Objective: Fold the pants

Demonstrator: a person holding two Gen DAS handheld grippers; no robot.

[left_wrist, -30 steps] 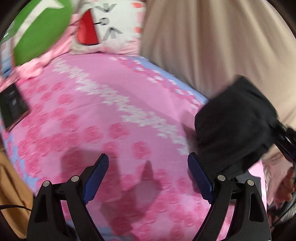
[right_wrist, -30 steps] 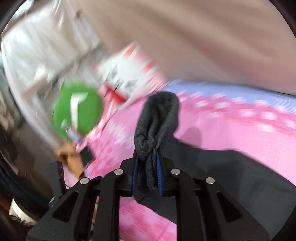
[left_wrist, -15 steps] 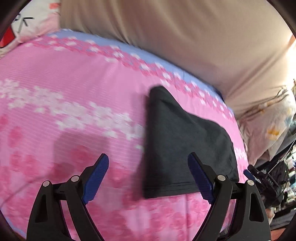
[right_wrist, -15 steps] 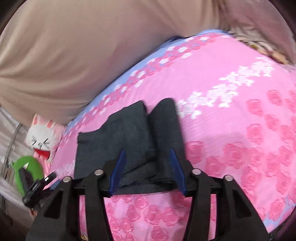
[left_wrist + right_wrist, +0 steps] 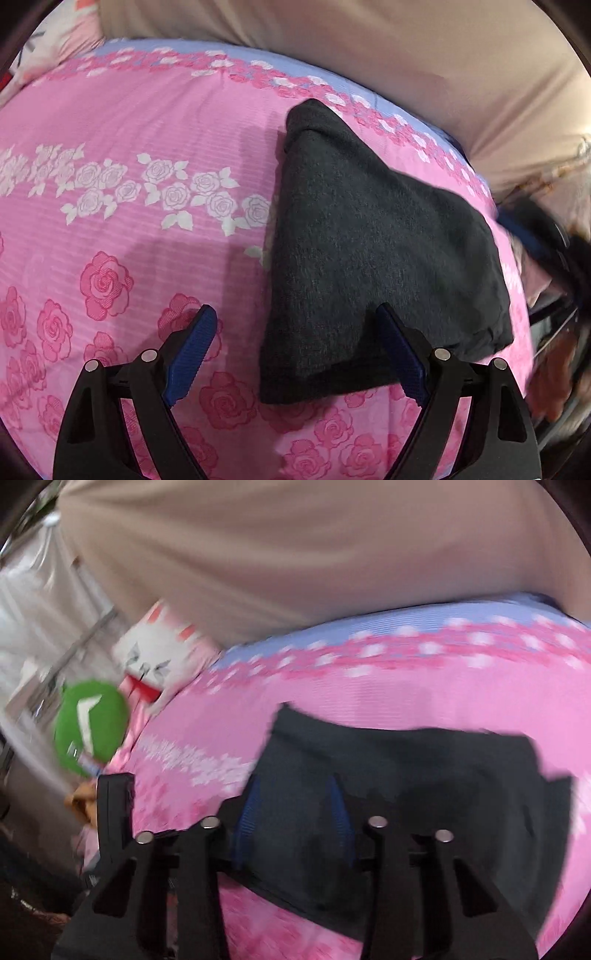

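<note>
While the pants (image 5: 373,254) lie folded, left gripper (image 5: 295,350) gapes

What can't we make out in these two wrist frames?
- Right gripper: right wrist view, motion blur; jaws have just been closing, grip on the pants unclear.
- Pants' near edge: left wrist view, behind a left gripper finger.
- Things past the bedsheet's right edge: left wrist view, blurred.

light: soft, even | right view: motion-blurred | edges: fisheye-warped, vignetted
</note>
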